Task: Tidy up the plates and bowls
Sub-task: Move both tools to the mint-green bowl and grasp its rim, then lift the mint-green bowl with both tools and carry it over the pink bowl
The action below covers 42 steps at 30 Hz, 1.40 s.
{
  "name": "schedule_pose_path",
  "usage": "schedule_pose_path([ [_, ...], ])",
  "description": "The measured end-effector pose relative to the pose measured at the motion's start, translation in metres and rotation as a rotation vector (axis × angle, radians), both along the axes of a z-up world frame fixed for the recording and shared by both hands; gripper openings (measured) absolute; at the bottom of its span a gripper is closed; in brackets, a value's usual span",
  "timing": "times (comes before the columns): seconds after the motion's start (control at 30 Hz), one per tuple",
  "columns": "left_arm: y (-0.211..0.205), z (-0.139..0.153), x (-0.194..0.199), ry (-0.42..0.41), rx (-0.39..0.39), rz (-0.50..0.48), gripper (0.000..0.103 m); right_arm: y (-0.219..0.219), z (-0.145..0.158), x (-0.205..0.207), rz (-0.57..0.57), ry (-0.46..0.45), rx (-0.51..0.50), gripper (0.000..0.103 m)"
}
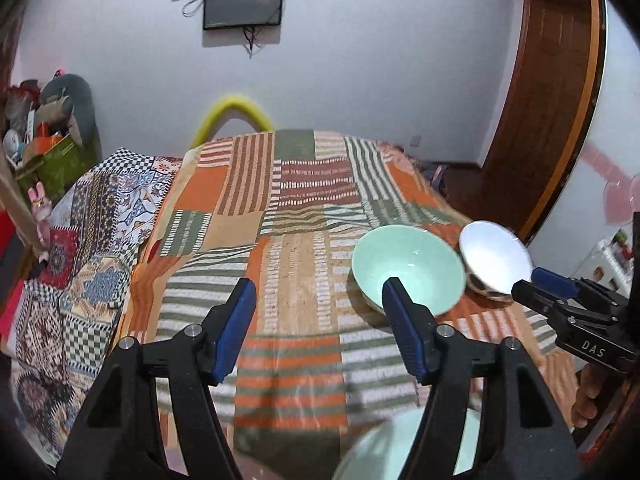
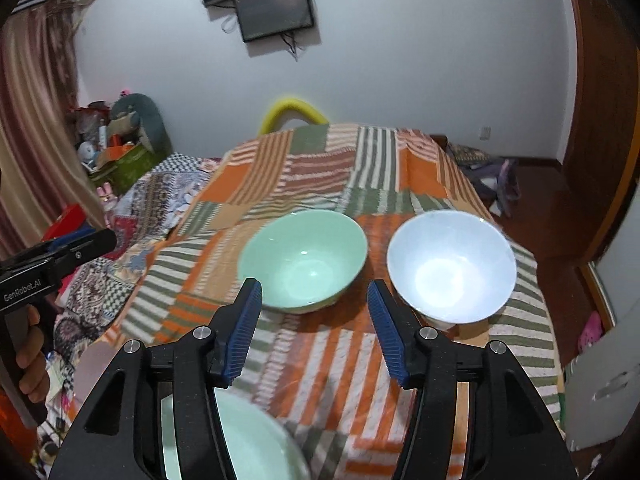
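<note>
Both my left hand-held gripper and right hand-held gripper are apart, empty. The green bowl sits beside the white bowl on the table; I should straddle one rim squarely before closing.

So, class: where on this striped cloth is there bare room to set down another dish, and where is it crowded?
Free: the far half of the cloth, beyond the green bowl and white bowl; also the patch left of the green bowl, towards the patterned quilt. Crowded: the near right, where the two bowls sit side by side, and the near edge, where a pale green dish lies under the grippers.
</note>
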<state>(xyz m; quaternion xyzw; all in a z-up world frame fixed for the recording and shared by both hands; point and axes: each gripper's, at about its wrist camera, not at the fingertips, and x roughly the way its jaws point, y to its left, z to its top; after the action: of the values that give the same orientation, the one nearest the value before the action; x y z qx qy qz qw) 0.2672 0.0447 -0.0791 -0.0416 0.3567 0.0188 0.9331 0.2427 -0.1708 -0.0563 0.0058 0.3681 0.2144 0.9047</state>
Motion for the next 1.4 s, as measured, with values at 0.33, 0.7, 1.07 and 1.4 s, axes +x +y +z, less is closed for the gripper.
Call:
schedule_pose_path([
  [0.33,-0.014,-0.067,0.083,0.164,0.012,-0.072,0.056,0.013,-0.048,0.051,-0.010,0.104,-0.010,0.038],
  [0.7,-0.023,-0.106,0.128,0.278,-0.090,-0.148,0.017,0.017,-0.067,0.063,-0.012,0.151,-0.019,0.030],
  [1.07,-0.030,-0.100,0.114,0.255,-0.044,-0.149,0.011,0.021,-0.067,0.062,-0.005,0.182,-0.017,0.026],
  [1.4,-0.029,-0.071,0.073,0.182,-0.014,-0.134,0.011,0.025,-0.046,0.036,0.014,0.154,-0.005,0.026],
])
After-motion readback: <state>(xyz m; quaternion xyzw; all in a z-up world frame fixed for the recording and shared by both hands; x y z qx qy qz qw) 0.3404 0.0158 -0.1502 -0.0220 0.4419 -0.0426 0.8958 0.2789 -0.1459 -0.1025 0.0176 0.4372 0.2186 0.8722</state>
